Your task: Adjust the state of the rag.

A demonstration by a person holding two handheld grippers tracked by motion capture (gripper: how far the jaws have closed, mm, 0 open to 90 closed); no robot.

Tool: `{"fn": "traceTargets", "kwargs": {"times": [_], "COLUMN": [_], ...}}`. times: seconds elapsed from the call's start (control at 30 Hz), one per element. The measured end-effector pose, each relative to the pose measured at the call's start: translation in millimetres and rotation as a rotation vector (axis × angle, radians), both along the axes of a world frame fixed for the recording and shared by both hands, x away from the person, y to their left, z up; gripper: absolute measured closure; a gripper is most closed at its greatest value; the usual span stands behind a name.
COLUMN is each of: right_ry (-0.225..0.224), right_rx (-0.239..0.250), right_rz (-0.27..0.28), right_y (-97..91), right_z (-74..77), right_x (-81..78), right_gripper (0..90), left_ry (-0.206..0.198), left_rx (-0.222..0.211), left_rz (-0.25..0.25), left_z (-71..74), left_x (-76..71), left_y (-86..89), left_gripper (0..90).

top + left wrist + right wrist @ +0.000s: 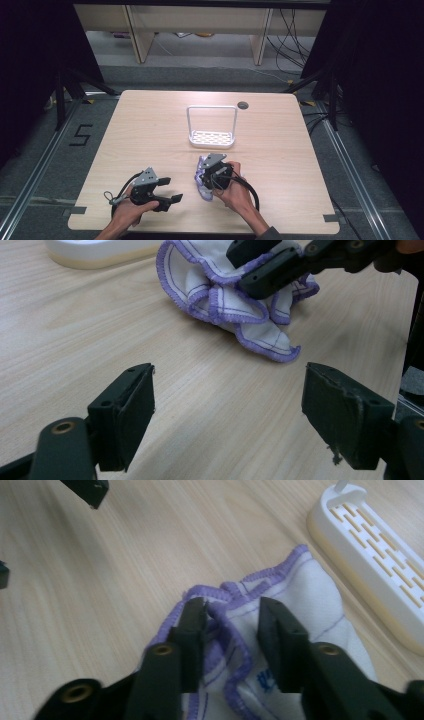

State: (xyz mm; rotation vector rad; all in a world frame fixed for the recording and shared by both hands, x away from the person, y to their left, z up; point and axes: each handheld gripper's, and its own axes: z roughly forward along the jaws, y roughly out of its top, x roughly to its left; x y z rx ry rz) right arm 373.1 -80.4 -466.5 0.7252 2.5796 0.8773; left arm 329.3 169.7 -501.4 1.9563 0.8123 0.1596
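Table (pixel 150 125), light wood. Cloth (pixel 204 187) (white, purple stitched hem) lay bunched at the near edge, right of centre, in front of the rack (pixel 212 131) and apart from it.

Right gripper (pixel 206 176) sat over the cloth, pointing down toward it. In the right gripper view the jaws stood narrowly apart with a ruffled fold of hem between them; one pad touched the fold, but whether both pressed on it I could not tell. The left gripper view showed those same jaws sunk into the top of the bunch.

Left gripper (pixel 172 191) rested low at the near left, hand (pixel 131 209) wrapped round its body, jaws spread wide with bare wood between them. It pointed toward the cloth, well short of it.

Rack: white, slotted base, tall wire loop handle, standing at mid-table.
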Motion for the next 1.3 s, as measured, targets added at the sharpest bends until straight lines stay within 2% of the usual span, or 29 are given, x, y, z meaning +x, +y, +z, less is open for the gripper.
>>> {"fn": "traceTargets", "kwargs": {"times": [0.03,0.07,0.1,0.13,0.17,0.23,0.27,0.33,0.37,0.4,0.43,0.5,0.57,0.6,0.63,0.7,0.73,0.8,0.9,0.97,1.0,1.13,1.17,1.27,1.3], "right_ry": [0.004,-0.011,-0.015,-0.001,-0.001,0.022,0.022,0.057,0.064,0.046,0.064,0.076,0.068,0.075,0.075,0.082,0.088,0.092,0.09,0.092,0.087,0.08,0.084,0.067,0.067], "right_rx": [0.014,0.008,0.02,0.053,0.053,0.132,0.132,0.191,0.203,0.215,0.215,0.224,0.227,0.242,0.242,0.246,0.249,0.249,0.259,0.261,0.269,0.281,0.288,0.306,0.306], "right_rz": [-0.006,-0.002,-0.022,-0.029,-0.029,-0.025,-0.025,-0.025,-0.03,-0.034,-0.017,-0.03,-0.032,-0.023,-0.023,-0.013,-0.027,-0.029,-0.022,-0.033,-0.029,-0.041,-0.037,-0.05,-0.05], "right_y": [-0.7,-4.4,-7.4,-9.4,-9.4,-16.8,-16.8,-24.3,-26.3,-27.7,-29.4,-30.6,-32.6,-33.1,-33.1,-33.4,-33.4,-33.7,-35.0,-35.5,-35.6,-39.1,-40.7,-47.1,-47.1], "right_z": [-1.1,0.1,2.6,5.1,5.1,14.9,14.9,24.3,26.8,27.6,29.5,30.5,31.2,30.5,30.5,30.3,30.5,31.0,32.5,33.4,33.6,37.6,39.4,46.6,46.6], "right_x": [0.1,2.3,2.5,2.1,2.1,2.3,2.3,1.4,0.6,0.4,0.3,-0.7,-0.2,0.9,0.9,2.0,1.2,1.1,2.3,1.9,2.8,2.4,2.1,0.4,0.4], "right_gripper": [73.8,78.5,80.8,82.3,82.3,83.7,83.7,84.2,84.7,85.1,85.5,85.7,85.9,86.0,86.0,86.1,86.1,86.0,86.1,86.0,86.0,85.8,85.8,86.3,86.3], "left_ry": [0.002,0.002,-0.005,-0.003,-0.003,0.004,0.004,0.004,-0.01,-0.01,-0.029,-0.037,-0.072,-0.093,-0.093,-0.136,-0.153,-0.161,-0.192,-0.205,-0.226,-0.261,-0.251,-0.253,-0.251], "left_rx": [-0.002,0.001,-0.012,-0.025,-0.025,-0.02,-0.02,-0.023,-0.027,-0.027,-0.017,-0.022,-0.019,-0.014,-0.014,0.002,0.011,0.014,0.047,0.048,0.049,0.057,0.055,0.051,0.033], "left_rz": [0.0,0.0,0.001,-0.006,-0.006,-0.01,-0.01,-0.011,-0.018,-0.018,-0.028,-0.031,-0.03,-0.034,-0.034,-0.044,-0.043,-0.046,-0.078,-0.084,-0.099,-0.132,-0.147,-0.151,-0.152], "left_z": [0.2,0.4,-0.6,-1.4,-1.4,-1.2,-1.2,-0.7,-0.1,-0.1,2.1,3.4,6.2,9.2,9.2,12.0,12.6,12.6,11.9,10.8,9.6,9.9,13.4,19.0,21.7], "left_x": [-0.5,-0.4,-0.1,0.5,0.5,0.6,0.6,1.7,2.9,2.9,4.3,5.6,9.7,13.5,13.5,16.9,18.1,19.3,25.4,28.3,32.9,37.6,35.7,32.9,31.9], "left_y": [-0.5,-0.8,-1.7,-2.1,-2.1,-3.9,-3.9,-7.1,-12.5,-12.5,-19.0,-22.9,-29.3,-35.6,-35.6,-46.4,-50.0,-53.4,-66.7,-70.7,-74.8,-76.4,-72.3,-65.7,-62.3], "left_gripper": [20.5,20.5,20.5,20.5,20.5,20.5,20.5,20.7,20.9,21.2,21.9,22.2,24.5,28.6,29.6,34.8,36.6,37.2,42.6,46.0,56.4,79.3,81.6,85.8,86.2]}}
